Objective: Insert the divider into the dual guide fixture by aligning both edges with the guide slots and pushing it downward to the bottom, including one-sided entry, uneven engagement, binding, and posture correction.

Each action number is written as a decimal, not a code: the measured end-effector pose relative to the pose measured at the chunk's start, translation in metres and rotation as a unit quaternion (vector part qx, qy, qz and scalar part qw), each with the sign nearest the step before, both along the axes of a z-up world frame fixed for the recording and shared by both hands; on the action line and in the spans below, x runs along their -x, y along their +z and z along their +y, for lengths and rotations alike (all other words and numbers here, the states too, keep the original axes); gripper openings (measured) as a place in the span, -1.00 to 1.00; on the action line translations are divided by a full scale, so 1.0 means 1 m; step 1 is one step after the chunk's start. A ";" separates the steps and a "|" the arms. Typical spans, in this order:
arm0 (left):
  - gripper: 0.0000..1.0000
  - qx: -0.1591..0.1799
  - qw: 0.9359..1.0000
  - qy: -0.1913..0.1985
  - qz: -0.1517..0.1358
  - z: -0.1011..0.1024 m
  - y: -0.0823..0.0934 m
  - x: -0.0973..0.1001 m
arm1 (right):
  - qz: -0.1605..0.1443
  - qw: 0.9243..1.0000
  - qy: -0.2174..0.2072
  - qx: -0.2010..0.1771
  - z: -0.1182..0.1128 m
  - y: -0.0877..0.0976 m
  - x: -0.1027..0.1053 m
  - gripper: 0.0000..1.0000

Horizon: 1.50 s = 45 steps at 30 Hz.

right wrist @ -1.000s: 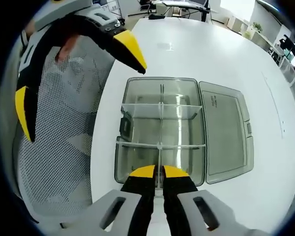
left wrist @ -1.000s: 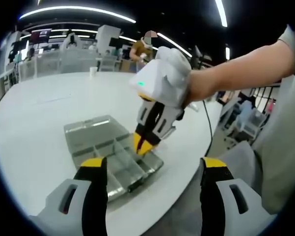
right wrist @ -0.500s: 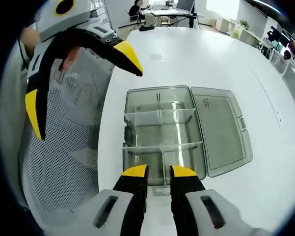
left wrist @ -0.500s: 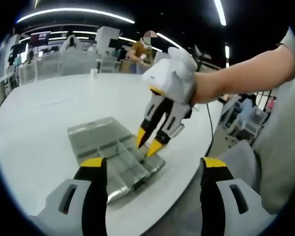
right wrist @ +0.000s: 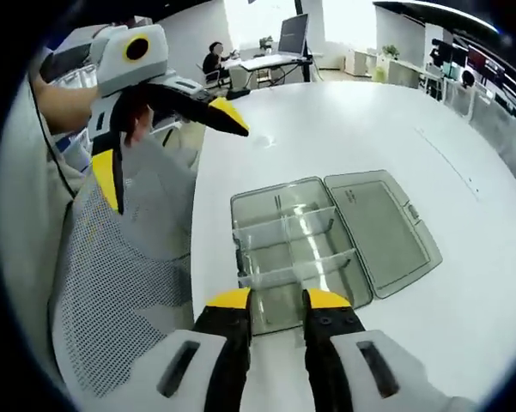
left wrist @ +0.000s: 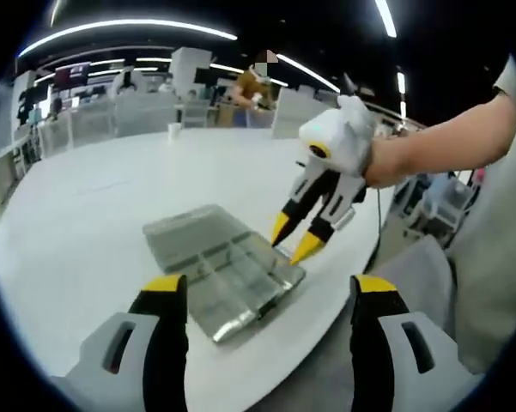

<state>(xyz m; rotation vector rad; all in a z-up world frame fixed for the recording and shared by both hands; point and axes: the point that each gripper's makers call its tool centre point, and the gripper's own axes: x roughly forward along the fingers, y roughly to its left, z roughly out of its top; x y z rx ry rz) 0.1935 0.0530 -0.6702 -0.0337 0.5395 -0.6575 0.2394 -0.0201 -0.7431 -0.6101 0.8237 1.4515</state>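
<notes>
The box (right wrist: 300,253), a clear compartment tray that serves as the guide fixture, lies on the white tabletop (right wrist: 343,129) near its edge, with its lid (right wrist: 378,227) folded open flat beside it. Cross dividers (right wrist: 296,273) stand inside the box between its walls, upright and apparently seated low in their slots, so the insertion appears complete or nearly so; whether every edge has reached the bottom cannot be told. The right tongs (right wrist: 277,299) hover just above the near wall of the box, jaws slightly apart and holding nothing. The left tongs (right wrist: 167,133) are raised well apart from the box, over the tabletop's edge, jaws wide open and empty. In the left gripper view the box (left wrist: 223,266) lies ahead of the left tongs (left wrist: 262,287), with the right tongs (left wrist: 296,236) just above its far corner.
</notes>
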 end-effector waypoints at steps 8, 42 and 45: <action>0.51 -0.018 1.000 -0.006 0.003 0.015 -0.001 0.007 | -0.005 0.999 -0.030 -0.037 -0.003 0.014 0.006 -0.47; 0.50 -0.098 0.994 -0.028 0.029 0.105 -0.022 0.008 | -0.012 0.986 -0.105 -0.127 -0.004 0.049 0.048 -0.01; 0.50 -0.106 0.994 -0.026 0.032 0.116 -0.025 0.005 | -0.014 0.986 -0.107 -0.131 -0.002 0.051 0.050 0.02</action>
